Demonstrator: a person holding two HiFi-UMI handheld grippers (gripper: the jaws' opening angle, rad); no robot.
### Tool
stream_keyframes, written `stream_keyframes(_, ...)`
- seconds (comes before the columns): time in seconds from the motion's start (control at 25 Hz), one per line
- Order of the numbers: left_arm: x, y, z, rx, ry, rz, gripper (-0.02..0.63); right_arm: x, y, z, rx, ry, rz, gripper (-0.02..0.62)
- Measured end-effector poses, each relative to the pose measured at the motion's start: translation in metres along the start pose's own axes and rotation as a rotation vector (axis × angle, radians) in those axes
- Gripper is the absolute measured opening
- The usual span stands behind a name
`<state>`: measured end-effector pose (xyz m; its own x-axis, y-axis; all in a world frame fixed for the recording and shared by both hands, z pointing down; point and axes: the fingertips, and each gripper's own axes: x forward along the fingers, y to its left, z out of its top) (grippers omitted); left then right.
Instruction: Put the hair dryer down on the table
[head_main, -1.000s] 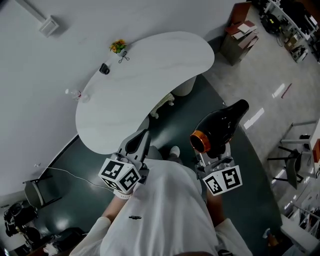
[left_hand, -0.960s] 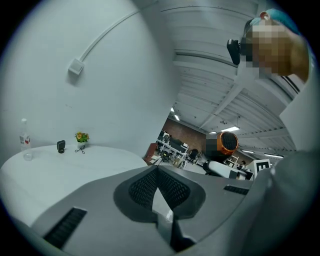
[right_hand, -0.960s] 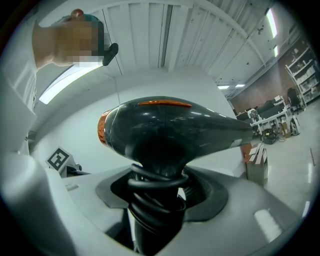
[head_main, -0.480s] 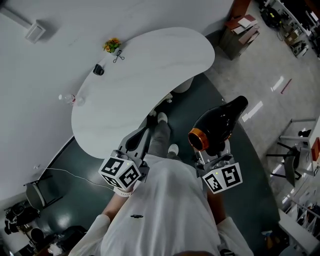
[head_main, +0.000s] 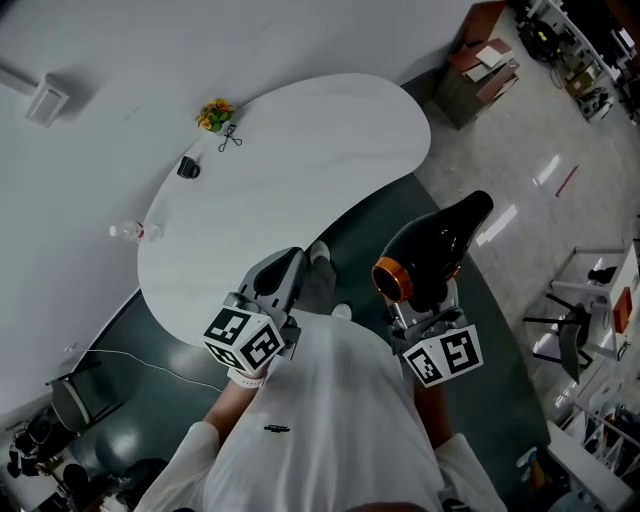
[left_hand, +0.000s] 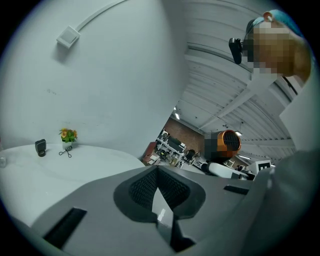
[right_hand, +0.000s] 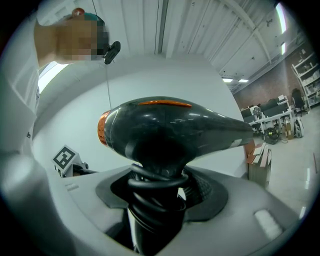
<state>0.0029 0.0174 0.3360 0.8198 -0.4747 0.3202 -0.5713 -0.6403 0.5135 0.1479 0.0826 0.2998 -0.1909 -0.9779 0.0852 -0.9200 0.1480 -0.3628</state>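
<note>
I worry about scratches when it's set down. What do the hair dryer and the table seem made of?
Hair dryer: likely glossy black plastic, with soft reflections across its shell; its orange rear ring looks metallic, uncertain. Table: smooth white top with faint streaks, perhaps laminate or stone.

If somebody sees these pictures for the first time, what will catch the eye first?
The glossy black hair dryer with its orange rear ring stands out, held by its cord-wrapped handle in the right gripper, over the dark floor beside the table. Next comes the big white curved table, with a small pot of flowers at its far edge.
</note>
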Motion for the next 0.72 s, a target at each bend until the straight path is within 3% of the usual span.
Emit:
stream_keyframes(0.32,0.039,0.046,0.042,-0.037,-0.014,-0.001,0.009,0.081,-0.013,0.009,-0.021,0.036,0.02,0.278)
stream_keyframes(0.56,0.06,0.086,0.065,-0.113,-0.036,-0.007,0.009,0.136,-0.016,0.008,-0.053,0.066,0.034,0.279)
stream_keyframes(0.72,0.074,0.104,0.074,-0.105,-0.022,-0.006,0.009,0.168,-0.023,0.011,-0.06,0.08,0.041,0.278)
